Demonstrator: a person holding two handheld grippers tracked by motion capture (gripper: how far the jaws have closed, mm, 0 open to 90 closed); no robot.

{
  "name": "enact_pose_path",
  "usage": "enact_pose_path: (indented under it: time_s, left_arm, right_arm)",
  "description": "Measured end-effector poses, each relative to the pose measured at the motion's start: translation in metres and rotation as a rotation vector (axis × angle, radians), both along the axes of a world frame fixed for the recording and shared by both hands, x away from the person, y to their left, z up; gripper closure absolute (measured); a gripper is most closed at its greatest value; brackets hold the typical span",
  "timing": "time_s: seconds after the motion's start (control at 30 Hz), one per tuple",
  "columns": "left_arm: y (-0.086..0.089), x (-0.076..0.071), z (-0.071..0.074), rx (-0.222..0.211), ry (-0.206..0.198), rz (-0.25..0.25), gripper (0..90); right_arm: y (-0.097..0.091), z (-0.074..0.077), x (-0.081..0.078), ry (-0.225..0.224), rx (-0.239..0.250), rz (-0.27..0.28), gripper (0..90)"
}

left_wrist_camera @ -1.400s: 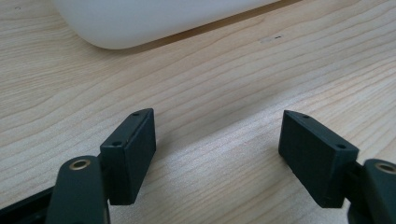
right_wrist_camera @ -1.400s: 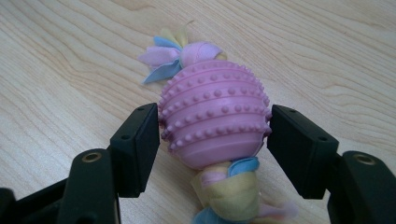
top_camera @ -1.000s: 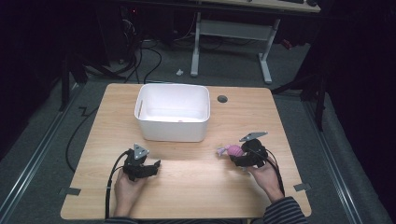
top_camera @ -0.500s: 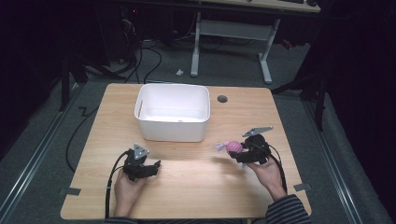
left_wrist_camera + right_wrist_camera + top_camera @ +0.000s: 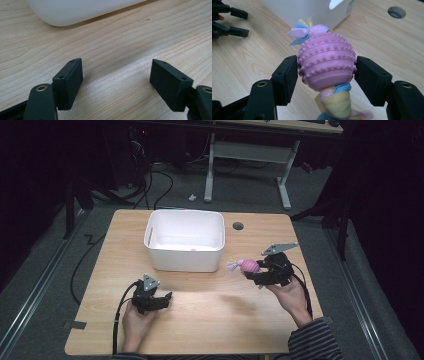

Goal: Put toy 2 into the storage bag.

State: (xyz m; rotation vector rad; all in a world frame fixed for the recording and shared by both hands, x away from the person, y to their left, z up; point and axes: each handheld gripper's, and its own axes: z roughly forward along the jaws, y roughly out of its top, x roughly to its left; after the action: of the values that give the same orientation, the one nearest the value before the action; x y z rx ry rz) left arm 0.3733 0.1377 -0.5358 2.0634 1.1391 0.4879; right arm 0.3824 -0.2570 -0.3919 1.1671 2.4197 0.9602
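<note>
In the left gripper view the white bin (image 5: 82, 11) is cut off by the top edge — just its lower wall and rounded bottom corner show. In the right gripper view the pink toy (image 5: 327, 65) has its fabric tail running off the bottom edge, and the jaws pressing its two sides cover where they touch. The bin behind it is cropped at the top too, so its rim is out of sight. From the high view the toy is too small to make out its studs or the fabric's colours. The person is cropped at the bottom edge — a striped sleeve (image 5: 314, 341) is partly visible.
</note>
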Motion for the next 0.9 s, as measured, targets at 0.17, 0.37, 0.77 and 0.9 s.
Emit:
enact_pose_path:
  time_s: [0.17, 0.37, 0.77, 0.9]
  left_arm:
    - [0.0, 0.0, 0.0, 0.001, -0.001, -0.003, 26.8]
    - [0.0, 0.0, 0.0, 0.002, -0.001, -0.005, 26.8]
    - [0.0, 0.0, 0.0, 0.002, -0.001, -0.004, 26.8]
    - [0.0, 0.0, 0.0, 0.001, 0.0, -0.005, 26.8]
  right_arm:
    - [0.005, 0.012, 0.005, -0.012, 0.003, 0.026, 35.7]
    - [0.012, 0.03, 0.01, -0.009, 0.005, 0.059, 35.7]
    - [0.032, 0.06, 0.024, -0.038, 0.002, 0.102, 35.9]
    - [0.04, 0.072, 0.031, -0.051, -0.005, 0.12, 35.9]
